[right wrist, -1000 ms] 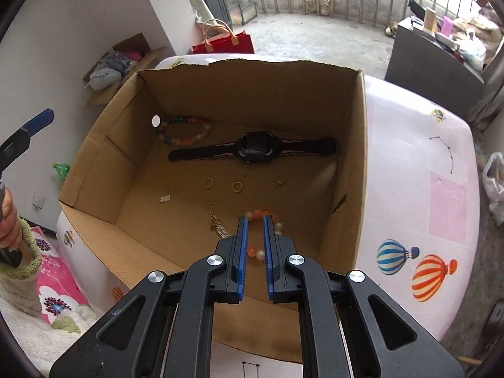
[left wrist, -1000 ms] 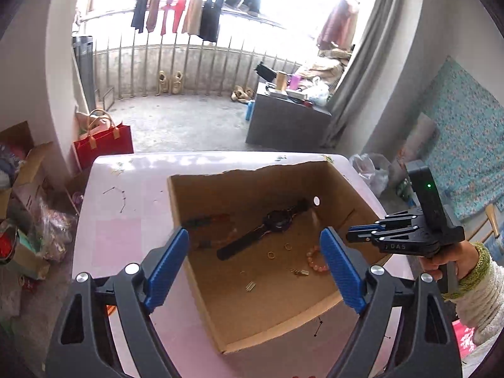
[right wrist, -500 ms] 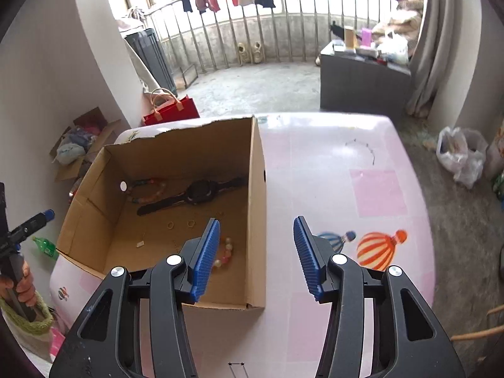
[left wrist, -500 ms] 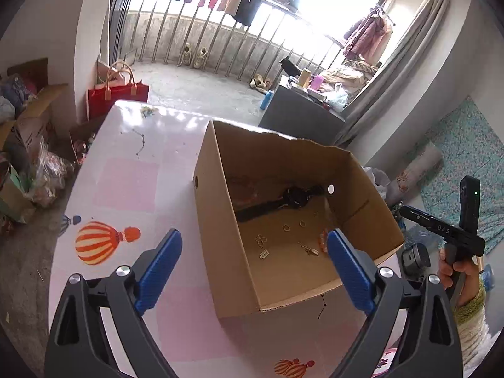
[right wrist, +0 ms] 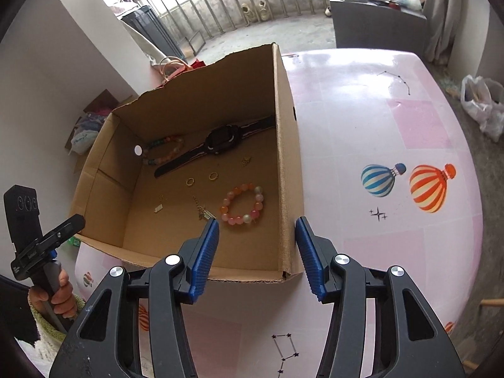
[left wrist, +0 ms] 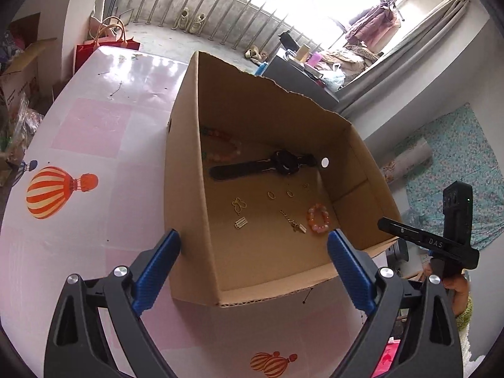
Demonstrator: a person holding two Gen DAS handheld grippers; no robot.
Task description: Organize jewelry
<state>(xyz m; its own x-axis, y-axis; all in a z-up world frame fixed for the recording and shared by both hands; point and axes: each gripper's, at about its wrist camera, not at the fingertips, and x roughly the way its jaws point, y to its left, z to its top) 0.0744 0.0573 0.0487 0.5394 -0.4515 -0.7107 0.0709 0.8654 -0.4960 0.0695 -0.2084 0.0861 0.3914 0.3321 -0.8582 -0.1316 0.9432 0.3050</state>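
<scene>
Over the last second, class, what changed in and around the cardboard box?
The right tool, shut low inside the box over the pink bead bracelet, has pulled back; its jaws have just been opening, nothing between them. The bracelet lies on the floor. The left tool stayed open. Watch and rings unmoved.

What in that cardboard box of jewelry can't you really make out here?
- Multicolored bracelet: in the left wrist view, the box wall cuts it off.
- Small gold pieces: too small to identify in either view.
- Watch face: dark, nothing readable.
- Table under the box: hidden.
</scene>
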